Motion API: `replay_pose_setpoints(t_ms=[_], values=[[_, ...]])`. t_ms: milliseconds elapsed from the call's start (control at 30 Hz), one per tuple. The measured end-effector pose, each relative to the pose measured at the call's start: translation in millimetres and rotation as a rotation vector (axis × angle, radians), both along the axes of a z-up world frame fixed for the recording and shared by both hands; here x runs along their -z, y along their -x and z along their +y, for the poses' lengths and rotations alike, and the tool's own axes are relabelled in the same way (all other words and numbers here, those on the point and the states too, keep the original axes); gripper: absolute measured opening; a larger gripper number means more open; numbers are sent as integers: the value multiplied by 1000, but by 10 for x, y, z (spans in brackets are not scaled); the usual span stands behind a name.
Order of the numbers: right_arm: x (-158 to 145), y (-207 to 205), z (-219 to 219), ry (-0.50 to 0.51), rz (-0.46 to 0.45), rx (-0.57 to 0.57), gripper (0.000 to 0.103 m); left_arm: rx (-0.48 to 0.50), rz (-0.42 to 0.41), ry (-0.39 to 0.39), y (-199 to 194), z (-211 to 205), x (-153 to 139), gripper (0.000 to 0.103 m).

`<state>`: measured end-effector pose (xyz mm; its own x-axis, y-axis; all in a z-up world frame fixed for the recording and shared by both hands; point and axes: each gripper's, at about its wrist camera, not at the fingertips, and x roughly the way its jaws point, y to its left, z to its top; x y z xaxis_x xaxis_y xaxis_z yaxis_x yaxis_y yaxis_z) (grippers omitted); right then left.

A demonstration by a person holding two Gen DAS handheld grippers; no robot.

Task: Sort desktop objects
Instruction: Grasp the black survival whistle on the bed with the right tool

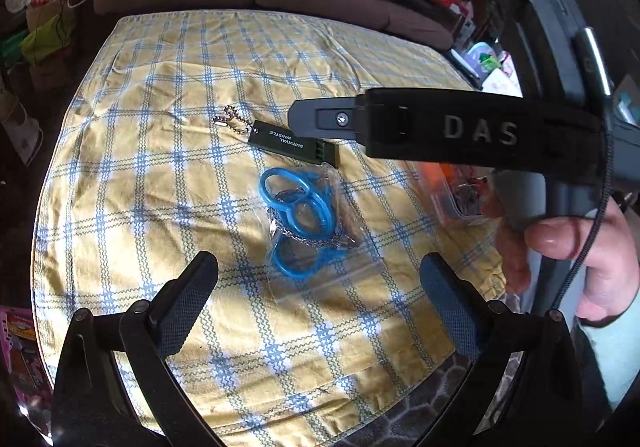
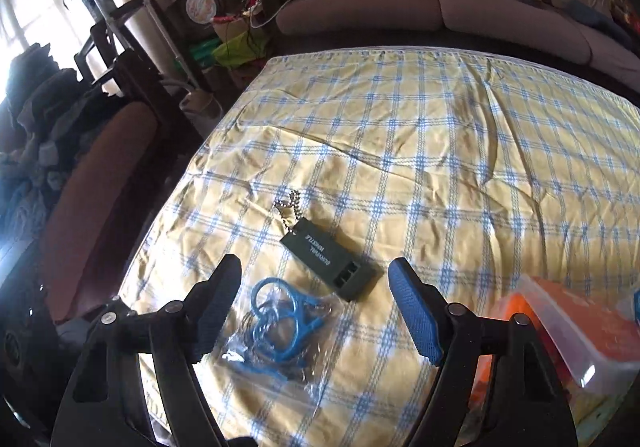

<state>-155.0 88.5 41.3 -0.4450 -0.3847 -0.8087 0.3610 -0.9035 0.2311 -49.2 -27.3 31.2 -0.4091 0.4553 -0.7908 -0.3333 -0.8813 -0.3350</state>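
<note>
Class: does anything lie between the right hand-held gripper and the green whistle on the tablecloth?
Nothing visible blocks it. The right hand-held gripper is open, with the bagged blue rings low between its fingers and the whistle just beyond, uncovered.

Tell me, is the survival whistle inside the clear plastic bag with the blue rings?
No, the survival whistle lies bare on the checked cloth beside the clear plastic bag, which holds only the blue rings and a chain.

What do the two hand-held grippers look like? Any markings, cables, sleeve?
Left hand-held gripper: black linkage arms, dark textured pads. Right hand-held gripper: same black frame, blue textured pads; from the left camera its body reads "DAS", with a green light, a braided cable and a pale sleeve.
</note>
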Motion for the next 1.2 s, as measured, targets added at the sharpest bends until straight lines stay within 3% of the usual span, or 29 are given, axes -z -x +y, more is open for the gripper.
replay_pose_setpoints(t_ms=[200,233,433,633,833,900,1033,1200], values=[[271,217,-274,-123,-44,-124,61,-44,-36,-54,69,-199,-43,99],[326,234,-278,-137,-60,-129,52,-47,-37,-57,73,-213,-48,99],[301,203,-244,-176,-16,-139,28,-39,-39,-58,107,-192,-67,99],[-43,94,-150,-147,40,-112,28,-4,6,-48,46,-89,-136,99],[-636,-390,19,-44,83,-144,28,7,12,-6,35,62,-52,99],[-822,-602,165,-25,90,-150,28,14,17,26,20,115,-24,99],[-1125,-1025,604,-22,100,-125,28,28,28,14,-18,130,-63,99],[-1144,-1361,1144,-36,61,-19,28,26,26,8,-7,132,-73,99]])
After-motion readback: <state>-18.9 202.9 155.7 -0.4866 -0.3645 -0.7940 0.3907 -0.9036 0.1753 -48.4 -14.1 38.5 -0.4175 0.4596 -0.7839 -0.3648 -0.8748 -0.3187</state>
